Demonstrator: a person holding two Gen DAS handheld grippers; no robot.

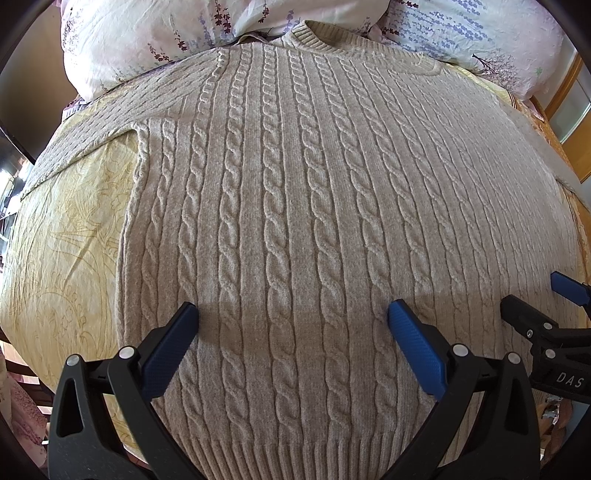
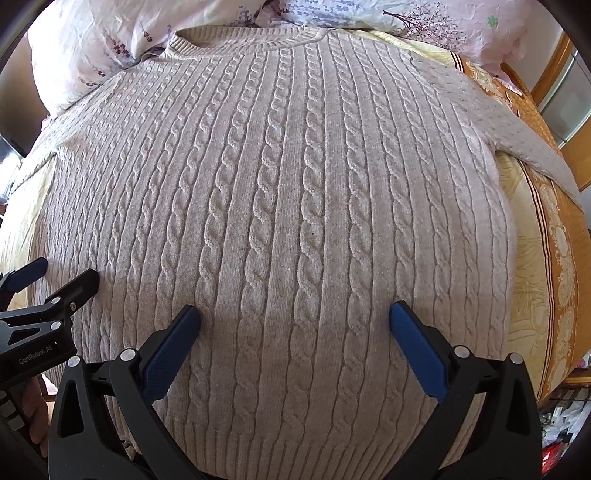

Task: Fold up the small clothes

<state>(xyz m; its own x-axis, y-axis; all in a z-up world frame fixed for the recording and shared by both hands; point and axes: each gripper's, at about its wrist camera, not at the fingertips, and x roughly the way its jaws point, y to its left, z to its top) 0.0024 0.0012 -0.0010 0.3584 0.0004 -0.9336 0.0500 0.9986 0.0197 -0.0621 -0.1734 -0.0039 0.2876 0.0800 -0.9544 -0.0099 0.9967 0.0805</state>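
A beige cable-knit sweater (image 1: 295, 192) lies flat, front up, on a bed, its collar at the far end and its ribbed hem nearest me. It also fills the right wrist view (image 2: 288, 192). Its left sleeve (image 1: 92, 122) stretches out to the left, its right sleeve (image 2: 524, 133) to the right. My left gripper (image 1: 293, 314) is open and empty, hovering over the lower left part of the sweater. My right gripper (image 2: 295, 314) is open and empty over the lower right part. Each gripper shows at the edge of the other's view.
The sweater rests on a yellow patterned bedspread (image 1: 66, 236) with an orange border (image 2: 561, 258) on the right. Floral pillows (image 1: 147, 33) lie beyond the collar. A wooden frame (image 2: 554, 74) stands at the far right. Clutter (image 2: 561, 428) sits below the bed's right edge.
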